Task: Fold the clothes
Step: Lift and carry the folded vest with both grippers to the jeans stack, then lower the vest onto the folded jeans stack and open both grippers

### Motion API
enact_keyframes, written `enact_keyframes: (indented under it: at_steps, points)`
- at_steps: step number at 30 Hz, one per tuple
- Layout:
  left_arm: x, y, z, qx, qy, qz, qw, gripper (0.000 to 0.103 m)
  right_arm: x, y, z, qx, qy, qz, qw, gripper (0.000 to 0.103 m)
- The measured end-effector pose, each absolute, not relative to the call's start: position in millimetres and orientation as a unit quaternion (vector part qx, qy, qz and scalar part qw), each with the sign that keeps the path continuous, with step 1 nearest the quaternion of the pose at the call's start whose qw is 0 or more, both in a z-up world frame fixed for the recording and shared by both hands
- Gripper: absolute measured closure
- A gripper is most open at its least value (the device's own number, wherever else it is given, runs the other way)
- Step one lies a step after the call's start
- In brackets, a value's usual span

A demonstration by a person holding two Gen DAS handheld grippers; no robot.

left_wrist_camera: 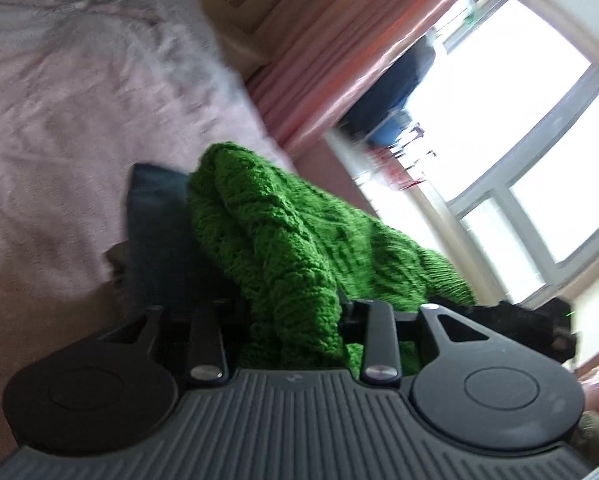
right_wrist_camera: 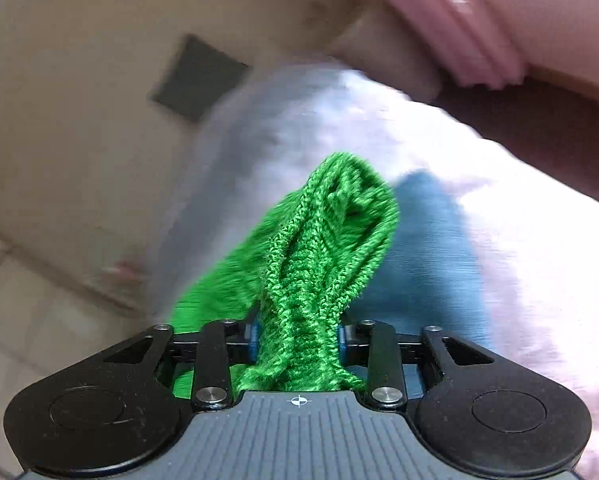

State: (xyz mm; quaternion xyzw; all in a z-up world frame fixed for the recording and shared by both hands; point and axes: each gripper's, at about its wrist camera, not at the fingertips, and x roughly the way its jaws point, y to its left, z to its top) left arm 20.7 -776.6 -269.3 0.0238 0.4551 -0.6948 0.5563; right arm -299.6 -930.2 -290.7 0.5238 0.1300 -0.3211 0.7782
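The green cable-knit sweater (left_wrist_camera: pixel 283 240) is held up off the bed between the two grippers, each clamped on a bunched part of it. In the left wrist view, the left gripper (left_wrist_camera: pixel 295 320) pinches a thick roll of knit that runs straight forward from between its fingers, then falls off to the right toward the window (left_wrist_camera: pixel 539 160). In the right wrist view, the right gripper (right_wrist_camera: pixel 299 336) is pressed together on a narrower, twisted edge of the sweater (right_wrist_camera: pixel 323 248), which stands away from the jaws along the gripper's own line. So the garment's long axis seems to run from one grip to the other, with slack between; neither gripper is nearer, since both already hold it.

Below and beyond lies the bed's pale pink cover (left_wrist_camera: pixel 79 128), and on it a dark blue garment (left_wrist_camera: pixel 159 220), also seen in the right view (right_wrist_camera: pixel 431 248) just behind the green knit. That blue piece sits where the sweater would likely be laid, so it may get in the way of spreading it flat. The pink curtain (left_wrist_camera: pixel 339 60) hangs well apart. Both views are motion-blurred, so fine detail of the grip is uncertain.
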Motion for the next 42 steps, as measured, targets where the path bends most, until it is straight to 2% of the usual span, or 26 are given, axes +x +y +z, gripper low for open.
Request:
enact_keyframes:
  at_steps: [1,3,5,7,9,10,12,15,19,24,29,32,36,42]
  points:
    - [23,-775,-275,0.027,0.456,-0.689,0.562,0.063,-303,-927,-292,0.515,0.134,-0.354,0.769,0.041]
    - [30,-767,-273,0.025,0.454,-0.685,0.57,0.054,-313,-918,-287,0.498,0.119,-0.381,0.77,0.041]
    - [40,-757,-262,0.026,0.442,-0.682,0.583,0.052,-320,-907,-272,0.464,0.12,-0.432,0.764,0.041]
    - [44,-752,-242,0.036,0.413,-0.678,0.607,0.057,-320,-898,-254,0.422,0.113,-0.469,0.768,0.041]
    - [43,-750,-220,0.049,0.379,-0.674,0.632,0.083,-308,-890,-235,0.367,0.118,-0.499,0.776,0.041]
    - [39,-755,-210,0.055,0.365,-0.672,0.642,0.09,-296,-885,-226,0.334,0.123,-0.507,0.785,0.042]
    - [25,-771,-197,0.06,0.349,-0.676,0.646,0.093,-266,-876,-222,0.276,0.142,-0.511,0.801,0.055]
    - [0,-798,-200,0.082,0.331,-0.686,0.643,0.097,-225,-862,-224,0.206,0.166,-0.512,0.817,0.062]
    - [-11,-816,-240,0.098,0.341,-0.678,0.644,0.099,-198,-869,-266,0.177,0.201,-0.517,0.813,0.062]
    - [5,-798,-279,0.021,0.343,-0.678,0.649,0.1,-189,-872,-316,0.118,0.237,-0.511,0.818,0.062]
    - [-3,-793,-276,0.035,0.316,-0.686,0.655,0.1,-188,-875,-329,0.112,0.246,-0.506,0.819,0.062]
    - [-8,-781,-258,0.054,0.288,-0.688,0.664,0.1,-203,-866,-305,0.145,0.223,-0.506,0.821,0.062]
    - [-10,-738,-236,0.024,0.281,-0.683,0.674,0.101,-231,-828,-268,0.158,0.177,-0.497,0.835,0.062]
    - [-29,-682,-228,0.032,0.27,-0.685,0.676,0.101,-250,-776,-263,0.182,0.185,-0.486,0.835,0.062]
